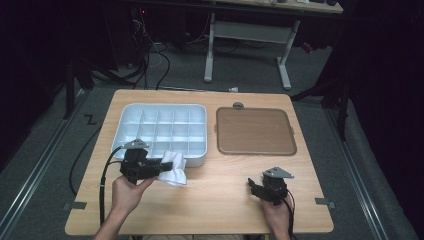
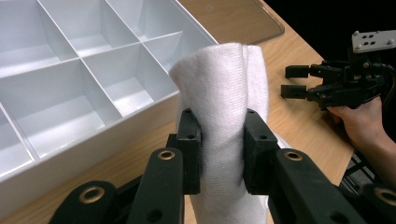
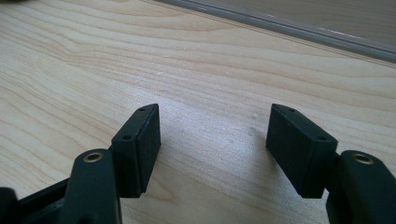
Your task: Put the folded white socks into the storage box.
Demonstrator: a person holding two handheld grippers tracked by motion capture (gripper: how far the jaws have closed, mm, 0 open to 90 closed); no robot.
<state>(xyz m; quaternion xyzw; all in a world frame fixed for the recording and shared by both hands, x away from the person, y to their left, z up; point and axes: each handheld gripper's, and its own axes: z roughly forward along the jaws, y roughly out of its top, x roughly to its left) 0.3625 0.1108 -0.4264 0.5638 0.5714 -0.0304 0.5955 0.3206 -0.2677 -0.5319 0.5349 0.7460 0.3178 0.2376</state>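
On the wooden bench point(image 1: 215, 200), the left gripper point(image 2: 217, 151) pinches a white cloth point(image 2: 224, 93) beside the compartment tray's point(image 1: 131, 111) front edge. The loose folds could snag that rim. The right gripper point(image 3: 212, 140) rests open and empty near the bench's front right corner.

White cloth point(image 1: 173, 168): soft, fuzzy-weave fabric, bunched and folded into a thick roll, no print or pattern. Clamped across its middle between both pads of the left hand-held gripper point(image 2: 219, 151), fabric pinched in where the pads press. In the left gripper view the cloth point(image 2: 224, 100) stands roughly upright, rounded folded top above the pads, the rest hanging below them. In the high view it sits at about 7 o'clock on the worktop point(image 1: 225, 200), just at the near right corner of the white divided tray point(image 1: 131, 112), loose end drooping toward the wood.
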